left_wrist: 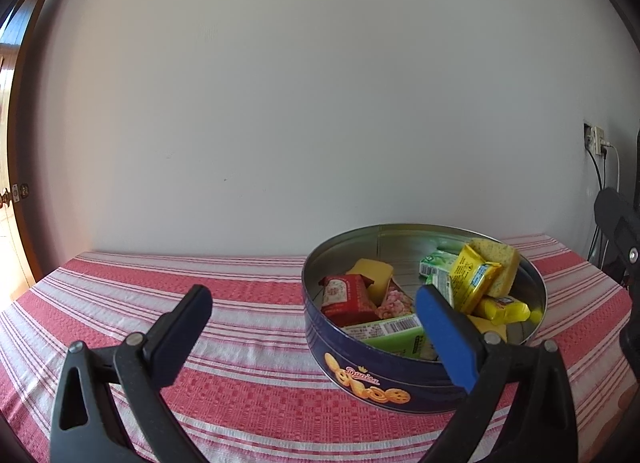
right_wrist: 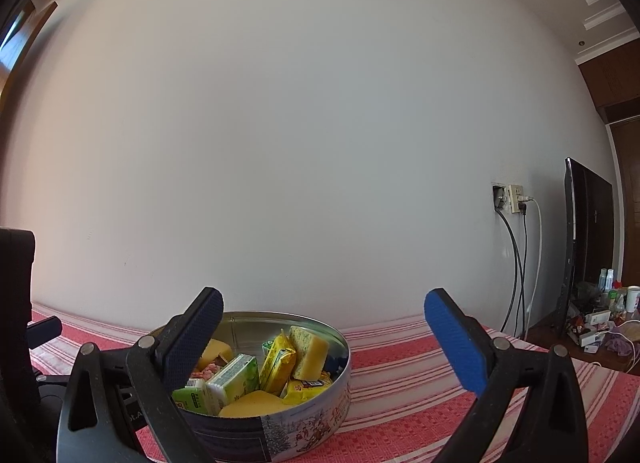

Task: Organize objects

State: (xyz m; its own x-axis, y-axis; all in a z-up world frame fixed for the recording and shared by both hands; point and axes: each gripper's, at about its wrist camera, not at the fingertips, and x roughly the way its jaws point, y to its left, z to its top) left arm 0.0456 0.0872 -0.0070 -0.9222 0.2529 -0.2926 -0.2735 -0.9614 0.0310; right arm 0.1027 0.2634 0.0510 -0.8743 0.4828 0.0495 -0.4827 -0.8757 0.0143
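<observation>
Holding my left gripper with jaws apart and empty, I see the round tin of snack packets ahead-right on the tabletop, while from my right gripper, likewise spread, it sits ahead-left, roughly between both.

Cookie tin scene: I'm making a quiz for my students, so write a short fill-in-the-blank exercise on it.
1. The cookie tin stands on a red-and-white ____ tablecloth.
2. The tin has no ____ on it.
3. The left gripper and right gripper both hold ____.
4. The red packet lies ____ the tin.

Missing words: striped; lid; nothing; inside
</observation>
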